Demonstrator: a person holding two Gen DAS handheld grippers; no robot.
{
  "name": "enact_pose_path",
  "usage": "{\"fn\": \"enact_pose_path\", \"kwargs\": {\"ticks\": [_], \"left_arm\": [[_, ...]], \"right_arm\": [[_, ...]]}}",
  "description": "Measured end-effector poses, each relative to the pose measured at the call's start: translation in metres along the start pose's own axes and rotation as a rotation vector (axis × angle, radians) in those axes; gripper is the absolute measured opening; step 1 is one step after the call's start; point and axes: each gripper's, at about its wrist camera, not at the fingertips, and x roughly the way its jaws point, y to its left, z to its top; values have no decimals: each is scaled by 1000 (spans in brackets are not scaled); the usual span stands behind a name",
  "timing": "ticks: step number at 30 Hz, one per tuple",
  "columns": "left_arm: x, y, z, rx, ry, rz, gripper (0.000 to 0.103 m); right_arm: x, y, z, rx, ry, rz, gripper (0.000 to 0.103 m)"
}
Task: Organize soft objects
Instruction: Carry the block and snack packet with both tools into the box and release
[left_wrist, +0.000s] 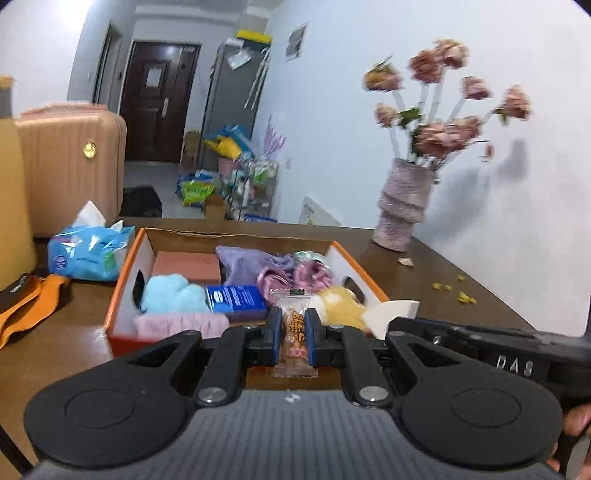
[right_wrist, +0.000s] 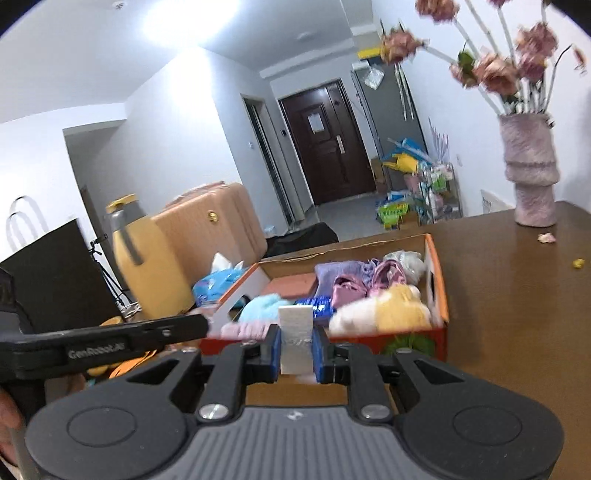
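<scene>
While both tongs hang above the brown table (left_wrist: 461, 273), each view reads as follows.

Left wrist view, left gripper (left_wrist: 291, 328): jaws nearly closed, pads pressing both sides of a clear snack packet (left_wrist: 294, 332) with orange print, held upright.
Left wrist view, cardboard box (left_wrist: 127, 273): directly ahead of the fingertips, open-topped, orange-edged.
Left wrist view, box contents: blue plush (left_wrist: 171, 293) ahead-left, blue packet (left_wrist: 236, 299) just ahead, purple cloth (left_wrist: 243, 262) further ahead, yellow plush (left_wrist: 340, 302) ahead-right.
Left wrist view, tissue pack (left_wrist: 88, 253): on the table, left of the box.
Left wrist view, vase (left_wrist: 404, 206): well ahead-right, holding pink flowers, blurred.

Right wrist view, right gripper (right_wrist: 294, 350): jaws nearly closed, gripping a white foam block (right_wrist: 294, 339), upright.
Right wrist view, box: just ahead of the fingertips, soft items inside.
Right wrist view, left gripper: enters from the left, beside the right tongs.
Right wrist view, suitcase (right_wrist: 214, 225): beyond the table, ahead-left.
</scene>
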Motion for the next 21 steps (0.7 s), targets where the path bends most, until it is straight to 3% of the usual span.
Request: {"fn": "enact_pose_path", "kwargs": {"ticks": [8, 10, 11, 14, 21], "left_arm": [[91, 33, 13, -84, 107, 40, 16], [103, 39, 12, -99, 112, 57, 34], [107, 43, 11, -103, 113, 57, 42], [112, 52, 10, -103, 109, 47, 44], [106, 56, 15, -108, 99, 62, 45]], "right_arm": [[97, -16, 15, 19, 95, -22, 19], [109, -19, 13, 22, 109, -22, 20], [115, -21, 12, 18, 117, -27, 27], [121, -25, 11, 29, 104, -46, 44], [112, -32, 20, 61, 70, -68, 44]]}}
